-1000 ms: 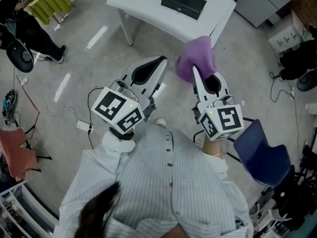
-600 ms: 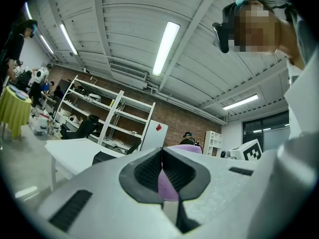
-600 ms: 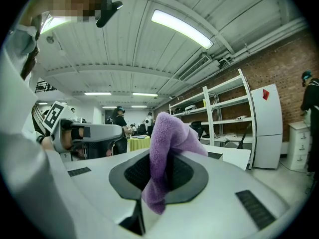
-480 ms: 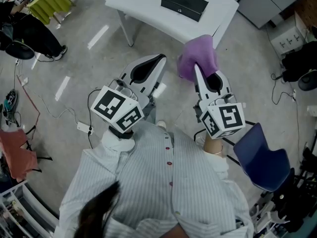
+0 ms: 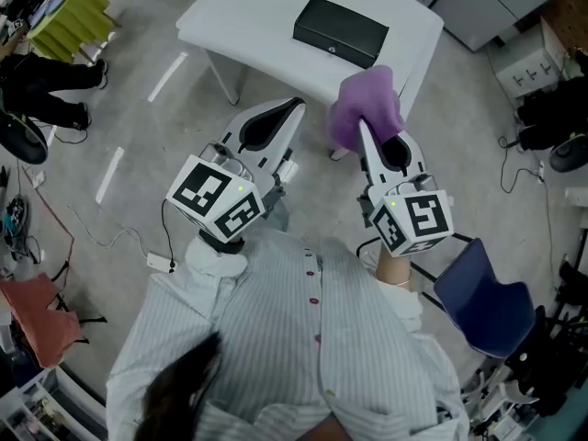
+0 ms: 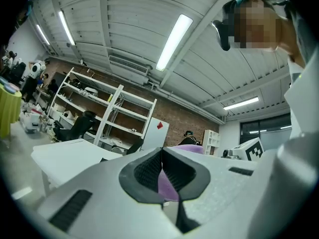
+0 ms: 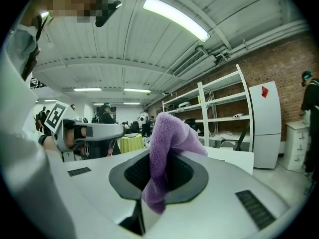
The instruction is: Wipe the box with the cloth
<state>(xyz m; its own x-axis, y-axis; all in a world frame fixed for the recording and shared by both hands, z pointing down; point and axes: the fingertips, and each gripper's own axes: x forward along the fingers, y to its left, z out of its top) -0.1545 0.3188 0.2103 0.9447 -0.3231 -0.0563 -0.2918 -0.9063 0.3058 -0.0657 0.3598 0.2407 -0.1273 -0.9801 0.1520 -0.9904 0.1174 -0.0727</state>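
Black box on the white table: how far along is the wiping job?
Done: the purple fluffy cloth is clamped in the right gripper. In hand: both grippers are held out toward the white table, short of the black rectangular box; the left gripper is shut and empty. Left: all the wiping; the cloth does not touch the box yet.

pale pinstriped shirt [image 5: 266, 347] with red buttons [image 5: 313, 300], white left gripper [image 5: 299, 110].

White table [image 5: 257, 16] on grey floor [image 5: 138, 127] (metal shelves [image 7: 224, 108] against brick wall [image 7: 294, 68]).
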